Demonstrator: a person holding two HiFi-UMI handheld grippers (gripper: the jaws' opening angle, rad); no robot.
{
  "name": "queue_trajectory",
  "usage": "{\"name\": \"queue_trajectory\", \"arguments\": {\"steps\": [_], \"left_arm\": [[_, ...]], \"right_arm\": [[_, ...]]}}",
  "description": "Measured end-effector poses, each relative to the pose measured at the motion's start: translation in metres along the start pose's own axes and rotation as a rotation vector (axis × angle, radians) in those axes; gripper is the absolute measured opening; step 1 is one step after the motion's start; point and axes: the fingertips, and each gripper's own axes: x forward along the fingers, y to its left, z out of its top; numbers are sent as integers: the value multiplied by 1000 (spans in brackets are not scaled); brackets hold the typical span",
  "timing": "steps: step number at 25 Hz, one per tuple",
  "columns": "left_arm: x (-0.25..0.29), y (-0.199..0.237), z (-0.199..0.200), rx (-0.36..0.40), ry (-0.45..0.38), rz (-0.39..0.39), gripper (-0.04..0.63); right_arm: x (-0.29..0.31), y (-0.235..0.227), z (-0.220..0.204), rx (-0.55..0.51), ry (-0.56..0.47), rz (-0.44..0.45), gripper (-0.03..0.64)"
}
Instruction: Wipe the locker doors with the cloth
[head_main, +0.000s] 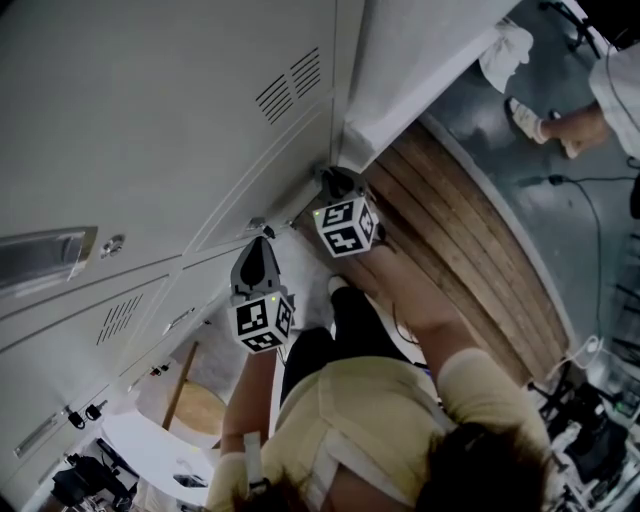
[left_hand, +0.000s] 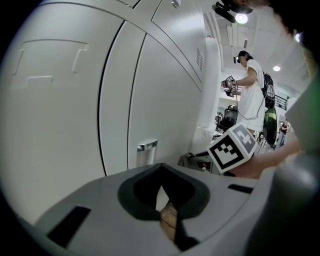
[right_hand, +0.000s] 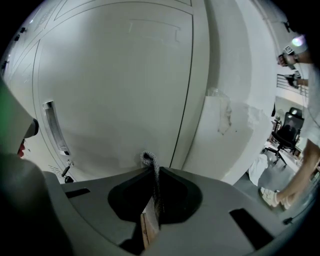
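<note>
White locker doors (right_hand: 115, 90) are faced over a wooden plank floor (head_main: 470, 240). A grey cloth (right_hand: 148, 161) is pinched in the right gripper (right_hand: 152, 176) (close to a door's lower edge). The left gripper (left_hand: 162, 194) is closed on nothing.

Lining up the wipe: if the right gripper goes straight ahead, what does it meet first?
The white locker door, near the seam at its edge. The cloth pinched in the right gripper sticks out, so it likely touches first; gap unclear.
</note>
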Motion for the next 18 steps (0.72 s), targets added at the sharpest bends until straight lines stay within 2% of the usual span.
{"name": "queue_trajectory", "arguments": {"steps": [18], "left_arm": [[-24,9,9,8,-28,-24,-8]], "right_arm": [[-49,1,8,43,-36,-65,15]]}}
